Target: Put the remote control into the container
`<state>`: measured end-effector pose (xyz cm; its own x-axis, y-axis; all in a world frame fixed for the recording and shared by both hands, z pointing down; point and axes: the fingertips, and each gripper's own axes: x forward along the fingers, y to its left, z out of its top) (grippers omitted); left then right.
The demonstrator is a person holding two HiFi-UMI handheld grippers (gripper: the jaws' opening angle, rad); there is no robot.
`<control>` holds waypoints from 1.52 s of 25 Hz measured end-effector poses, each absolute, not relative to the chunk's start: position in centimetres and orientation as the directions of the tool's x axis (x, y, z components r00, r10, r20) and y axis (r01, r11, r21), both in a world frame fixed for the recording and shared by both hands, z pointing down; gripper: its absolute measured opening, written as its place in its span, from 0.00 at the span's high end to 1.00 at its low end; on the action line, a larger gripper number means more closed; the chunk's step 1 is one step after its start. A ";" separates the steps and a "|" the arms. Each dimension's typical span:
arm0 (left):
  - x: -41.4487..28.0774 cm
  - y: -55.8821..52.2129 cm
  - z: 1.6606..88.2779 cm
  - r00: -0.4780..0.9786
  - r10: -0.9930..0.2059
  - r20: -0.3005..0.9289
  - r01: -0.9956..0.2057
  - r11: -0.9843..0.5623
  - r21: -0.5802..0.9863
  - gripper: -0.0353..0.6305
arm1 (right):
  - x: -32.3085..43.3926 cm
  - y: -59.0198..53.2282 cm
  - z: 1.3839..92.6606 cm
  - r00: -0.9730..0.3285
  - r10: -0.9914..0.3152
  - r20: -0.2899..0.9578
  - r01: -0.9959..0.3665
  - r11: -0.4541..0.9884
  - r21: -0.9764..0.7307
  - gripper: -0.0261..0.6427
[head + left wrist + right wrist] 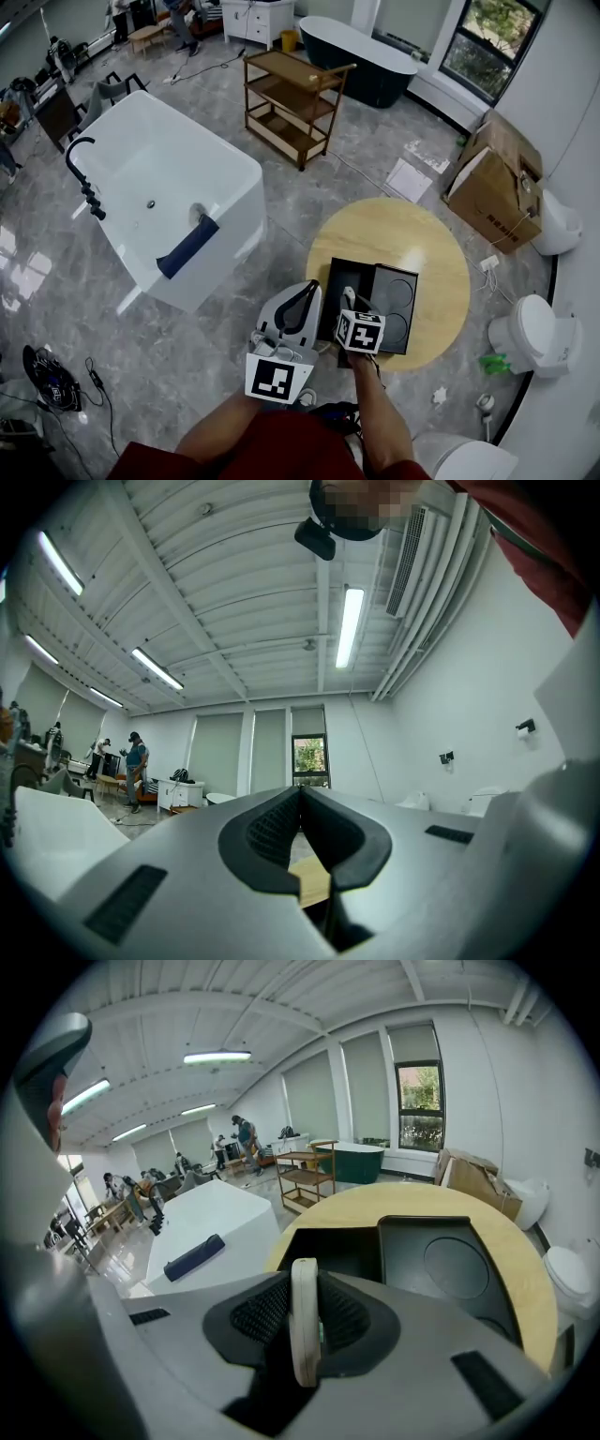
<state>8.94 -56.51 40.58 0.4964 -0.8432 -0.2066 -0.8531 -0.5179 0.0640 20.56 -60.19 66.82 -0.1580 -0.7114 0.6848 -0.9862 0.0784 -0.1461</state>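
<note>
A black container (pixel 373 302) with a deep left compartment and a lid-like right half with round hollows lies on the round wooden table (pixel 441 253). My right gripper (pixel 351 311) hovers over the container's near edge, shut on a slim white remote control (pixel 347 294). In the right gripper view the remote control (pixel 303 1326) stands edge-on between the pads of the right gripper (pixel 302 1290), with the container (pixel 417 1251) just ahead. My left gripper (pixel 305 296) hangs left of the table, tilted upward. The left gripper (pixel 301 799) has its jaws together with nothing between them.
A white bathtub (pixel 159 187) stands left of the table with a dark towel (pixel 187 246) over its rim. A wooden cart (pixel 291 103), a dark bathtub (pixel 361 61), cardboard boxes (pixel 492 183) and toilets (pixel 534 333) ring the table. People stand at the far back.
</note>
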 end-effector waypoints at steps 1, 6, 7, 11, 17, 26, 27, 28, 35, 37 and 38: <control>8.8 -56.5 40.8 0.494 -0.845 -0.204 -0.854 -0.515 0.065 0.92 | 20.5 -60.3 67.3 -0.157 -0.705 0.691 -0.986 0.073 -0.149 0.80; 8.4 -56.9 41.1 0.489 -0.850 -0.194 -0.858 -0.509 0.065 0.92 | 20.3 -61.1 68.7 -0.165 -0.683 0.712 -0.985 0.074 -0.157 0.80; 8.5 -57.0 41.1 0.489 -0.850 -0.194 -0.858 -0.509 0.064 0.92 | 20.2 -61.3 68.8 -0.170 -0.680 0.714 -0.984 0.082 -0.157 0.80; 8.5 -57.2 41.2 0.490 -0.849 -0.195 -0.857 -0.511 0.071 0.92 | 19.8 -62.2 69.6 -0.163 -0.667 0.727 -0.986 0.095 -0.134 0.80; 8.3 -57.1 41.2 0.490 -0.849 -0.199 -0.856 -0.511 0.075 0.92 | 19.3 -61.9 71.4 -0.166 -0.642 0.749 -0.986 0.104 -0.130 0.80; 7.5 -57.4 41.6 0.485 -0.853 -0.191 -0.860 -0.505 0.072 0.92 | 19.0 -62.2 72.5 -0.180 -0.629 0.756 -0.983 0.093 -0.157 0.80; 7.6 -57.5 41.5 0.487 -0.852 -0.192 -0.859 -0.507 0.070 0.92 | 18.9 -62.2 72.4 -0.179 -0.629 0.757 -0.983 0.093 -0.156 0.80; 7.6 -57.5 41.4 0.488 -0.851 -0.192 -0.858 -0.508 0.069 0.92 | 18.9 -62.2 72.4 -0.179 -0.629 0.756 -0.983 0.093 -0.156 0.80; 7.4 -57.5 41.5 0.486 -0.853 -0.190 -0.859 -0.506 0.074 0.92 | 18.7 -62.2 72.1 -0.158 -0.647 0.746 -0.987 0.113 -0.111 0.80; 7.5 -57.4 41.6 0.489 -0.852 -0.187 -0.858 -0.508 0.073 0.92 | 18.8 -62.1 72.1 -0.160 -0.650 0.743 -0.987 0.111 -0.115 0.80; 7.7 -57.4 41.6 0.491 -0.851 -0.186 -0.857 -0.510 0.072 0.92 | 18.9 -62.0 72.1 -0.162 -0.650 0.743 -0.987 0.106 -0.122 0.80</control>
<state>7.66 -57.37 41.64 0.4906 -0.8513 -0.1863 -0.8573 -0.5098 0.0717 18.87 -62.00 72.08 -0.1622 -0.6498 0.7426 -0.9868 0.1064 -0.1225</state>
